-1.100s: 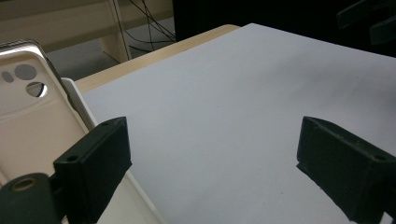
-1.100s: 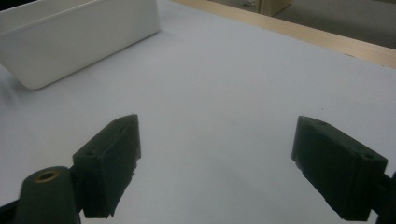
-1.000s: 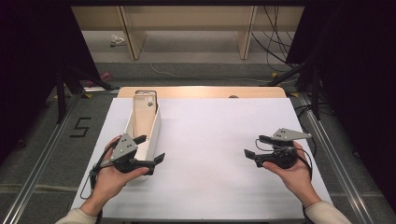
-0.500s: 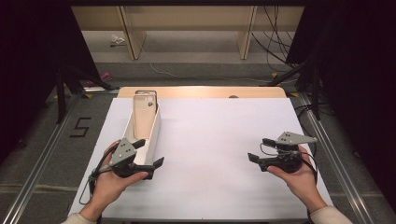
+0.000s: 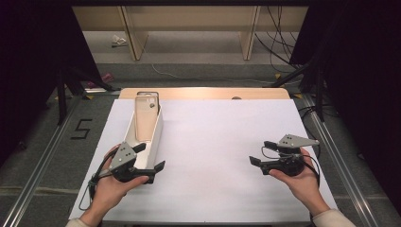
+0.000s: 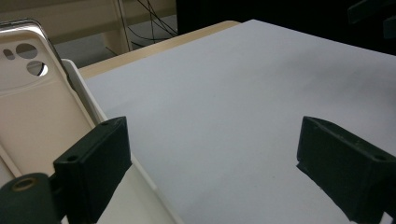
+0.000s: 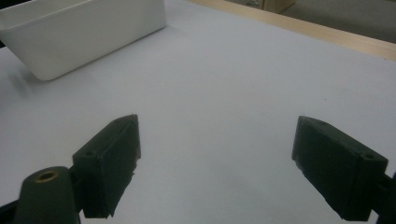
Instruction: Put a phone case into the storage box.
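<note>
left claw [image 6: 212, 158] view shows case [image 6: 32, 112] cutouts

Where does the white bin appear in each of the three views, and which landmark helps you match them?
High view: white bin at left of centre, beside the left gripper.
Left gripper view: its rim at the left edge, phone case inside.
Right gripper view: upper left.
Shared landmark: the white table sheet.

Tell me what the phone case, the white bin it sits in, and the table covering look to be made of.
Phone case: probably soft silicone or matte plastic; beige, dull and even, with clean moulded camera cutouts.
White bin: likely rigid plastic; smooth thin walls, rounded corners, slight sheen.
Table covering: seems paper or thin matte sheet; flat, white, glare-free, ending short of the wooden tabletop edge.
</note>
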`<control>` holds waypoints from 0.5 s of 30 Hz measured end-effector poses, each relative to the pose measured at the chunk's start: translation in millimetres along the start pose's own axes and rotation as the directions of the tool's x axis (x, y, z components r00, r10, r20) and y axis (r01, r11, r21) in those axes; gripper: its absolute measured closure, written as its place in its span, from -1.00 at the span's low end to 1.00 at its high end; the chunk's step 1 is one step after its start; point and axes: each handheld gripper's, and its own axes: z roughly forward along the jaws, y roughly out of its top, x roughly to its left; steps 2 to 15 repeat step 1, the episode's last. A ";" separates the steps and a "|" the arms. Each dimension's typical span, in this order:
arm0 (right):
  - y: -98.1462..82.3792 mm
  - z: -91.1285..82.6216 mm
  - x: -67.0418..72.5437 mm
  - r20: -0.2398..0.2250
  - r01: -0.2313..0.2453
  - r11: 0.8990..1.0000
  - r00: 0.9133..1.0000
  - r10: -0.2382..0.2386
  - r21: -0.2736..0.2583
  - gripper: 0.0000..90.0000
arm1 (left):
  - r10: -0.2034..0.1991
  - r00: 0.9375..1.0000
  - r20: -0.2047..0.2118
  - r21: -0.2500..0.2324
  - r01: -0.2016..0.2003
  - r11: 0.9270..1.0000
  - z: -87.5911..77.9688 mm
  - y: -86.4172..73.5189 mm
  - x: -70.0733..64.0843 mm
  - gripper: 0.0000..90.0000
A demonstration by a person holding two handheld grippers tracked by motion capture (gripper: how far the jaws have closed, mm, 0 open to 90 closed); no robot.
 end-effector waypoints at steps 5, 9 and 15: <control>-0.1 0.1 -0.1 0.001 -0.001 1.000 1.000 0.001 0.000 -0.64 | -0.002 1.000 0.000 0.000 0.002 1.000 0.0 -0.3 0.1 -0.79; -0.1 0.1 -0.1 0.001 -0.001 1.000 1.000 0.001 0.000 -0.64 | -0.002 1.000 0.000 0.000 0.002 1.000 0.0 -0.3 0.1 -0.79; -0.1 0.1 -0.1 0.001 -0.001 1.000 1.000 0.001 0.000 -0.64 | -0.002 1.000 0.000 0.000 0.002 1.000 0.0 -0.3 0.1 -0.79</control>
